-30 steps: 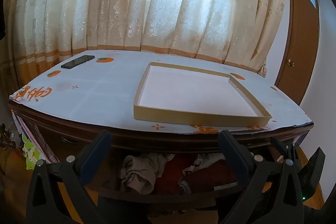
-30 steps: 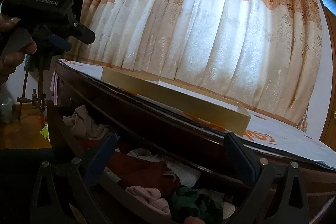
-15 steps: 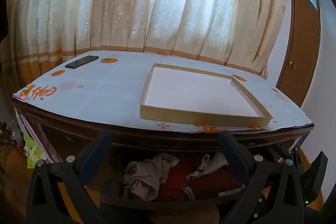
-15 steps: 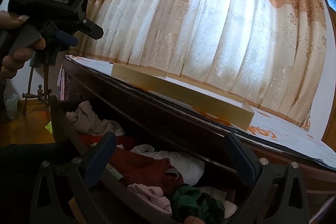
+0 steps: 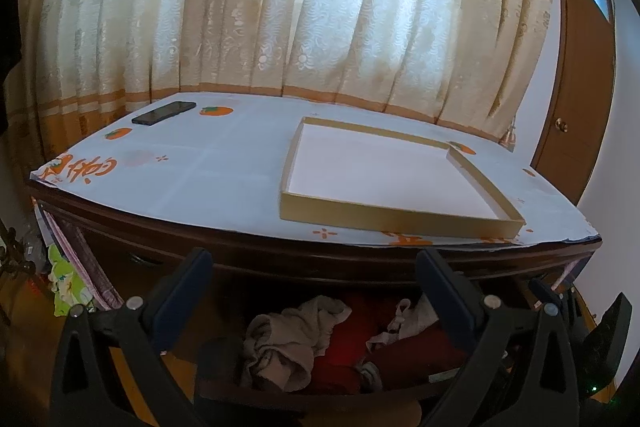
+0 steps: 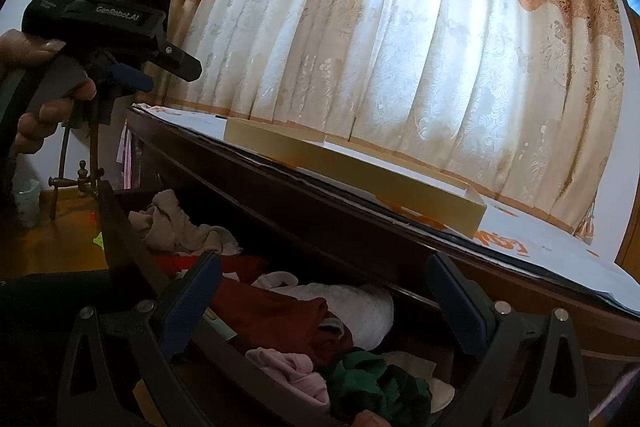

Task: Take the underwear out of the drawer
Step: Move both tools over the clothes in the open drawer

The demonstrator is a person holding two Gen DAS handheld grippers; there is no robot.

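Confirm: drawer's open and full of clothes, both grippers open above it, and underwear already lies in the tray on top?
Not quite. The tray is empty in the left wrist view; the clothes are in the drawer. The rest holds.

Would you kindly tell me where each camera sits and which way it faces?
Left wrist: above the open drawer, facing the curtain across the shallow box; open left gripper in front.
Right wrist: low at the drawer's right, looking left along it; open right gripper, plus the person's hand.
Shared: drawer, box, curtain, beige garment.
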